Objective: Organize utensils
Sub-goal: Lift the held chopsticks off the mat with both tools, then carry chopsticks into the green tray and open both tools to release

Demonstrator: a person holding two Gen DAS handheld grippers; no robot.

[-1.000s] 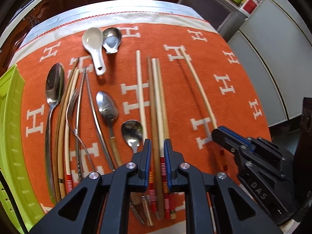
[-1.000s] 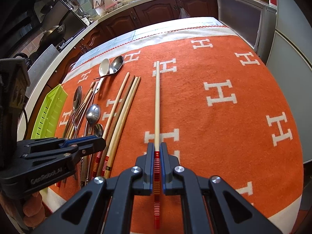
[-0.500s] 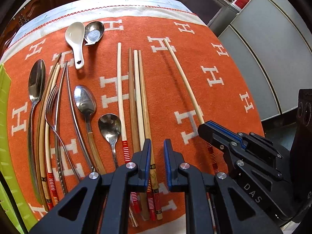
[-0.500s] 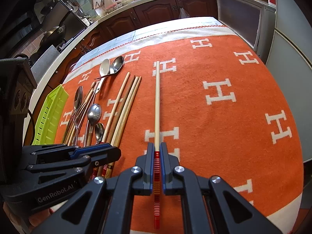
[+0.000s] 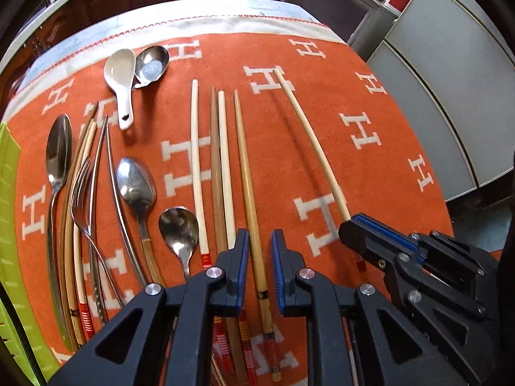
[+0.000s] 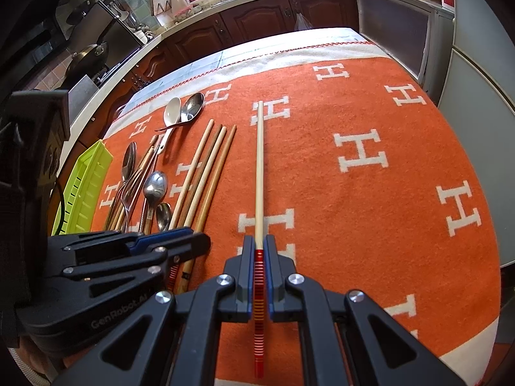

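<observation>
- Since the earlier frames, the left gripper (image 5: 260, 268) has been shifted sideways along the row of chopsticks, so that the tan wooden chopstick with dark bands near its butt end (image 5: 248, 186) is now framed between its jaws instead of the neighbouring sticks.
- The left jaws are seen narrowly parted and astride that chopstick without pressing on it; nothing is held by them.
- The pale bamboo chopstick with a red-and-orange striped handle (image 6: 259, 173) is clamped by the right gripper (image 6: 259, 276) at its striped end, its tip lying far out over the cloth, well apart from the row.
- Beside the tan stick, three more chopsticks are laid parallel; further left, a small steel spoon (image 5: 178, 230), a larger steel spoon (image 5: 135, 185), a steel fork (image 5: 82, 193) and a white ceramic soup spoon (image 5: 120, 80) are spread.
- Everything rests on an orange woollen cloth patterned with white "H" letters (image 5: 370, 173) covering the tabletop; a lime-green slotted plastic tray (image 5: 9, 225) is seen at the far left.
- A likely fault: if the left jaws close slightly off line, the neighbouring pale stick could be caught too, or the tan one could roll away on the nap.
- The long clamped stick could swing and sweep the row, since it is held only at one end.
- "GenRobot.AI" is read on the left gripper's body in the right view; "DAS" is read on the right one's body in the left view.
</observation>
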